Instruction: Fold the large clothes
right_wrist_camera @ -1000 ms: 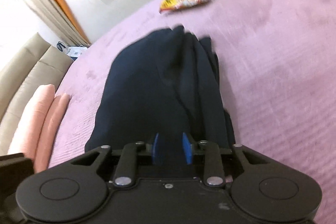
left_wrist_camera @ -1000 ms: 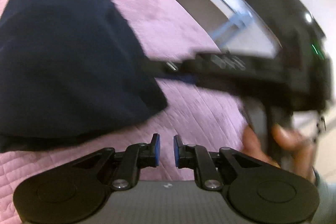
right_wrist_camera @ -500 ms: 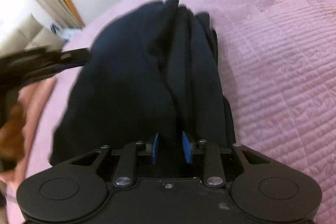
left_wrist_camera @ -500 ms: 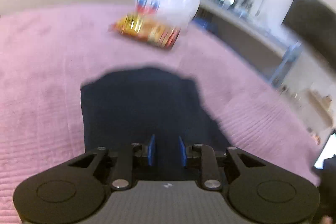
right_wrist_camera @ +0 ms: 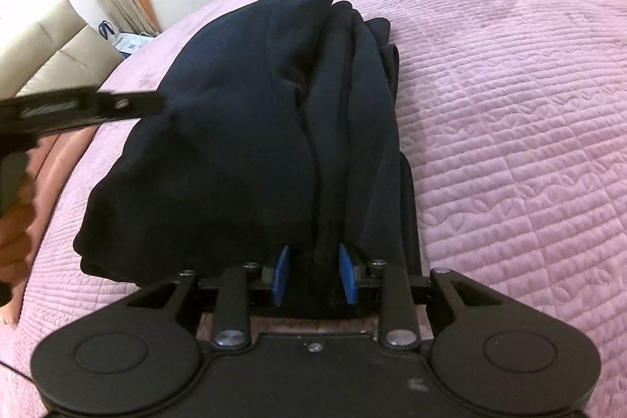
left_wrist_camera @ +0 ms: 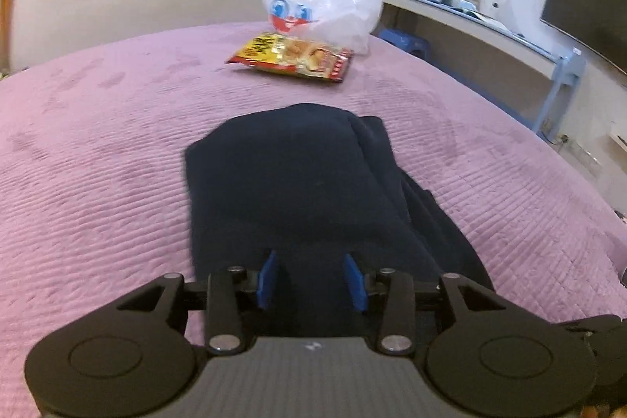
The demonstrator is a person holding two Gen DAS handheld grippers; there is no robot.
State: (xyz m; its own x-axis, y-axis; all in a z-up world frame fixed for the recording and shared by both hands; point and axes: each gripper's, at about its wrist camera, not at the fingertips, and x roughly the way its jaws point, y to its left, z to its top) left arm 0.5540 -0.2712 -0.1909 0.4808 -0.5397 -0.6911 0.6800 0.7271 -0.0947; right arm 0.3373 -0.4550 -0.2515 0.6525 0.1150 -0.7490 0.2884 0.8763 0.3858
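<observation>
Jaws on the left gripper (left_wrist_camera: 311,277) stand apart and have just been opening; dark cloth lies between the two blue pads (left_wrist_camera: 267,278), but whether they press on it cannot be told. On the right gripper (right_wrist_camera: 313,275) the jaws are closed on a bunched edge of the same cloth, with the folds pinched between its pads.

One navy garment (left_wrist_camera: 298,183) is present, folded into a thick, long bundle. It lies on the pink quilted bedspread (left_wrist_camera: 98,163), running away from both grippers, with several layered folds visible along its right edge in the right wrist view.

Beyond the garment's far end, well apart from it, lies one snack packet (left_wrist_camera: 292,57), yellow and red. Just behind the packet stands one white plastic bag (left_wrist_camera: 321,2) printed with a cartoon face.

In the right wrist view the left gripper's body enters from the left edge, reaching the garment's left side, with one hand (right_wrist_camera: 15,234) below it.

One dark screen (left_wrist_camera: 584,14) hangs on the right wall above a long shelf.
</observation>
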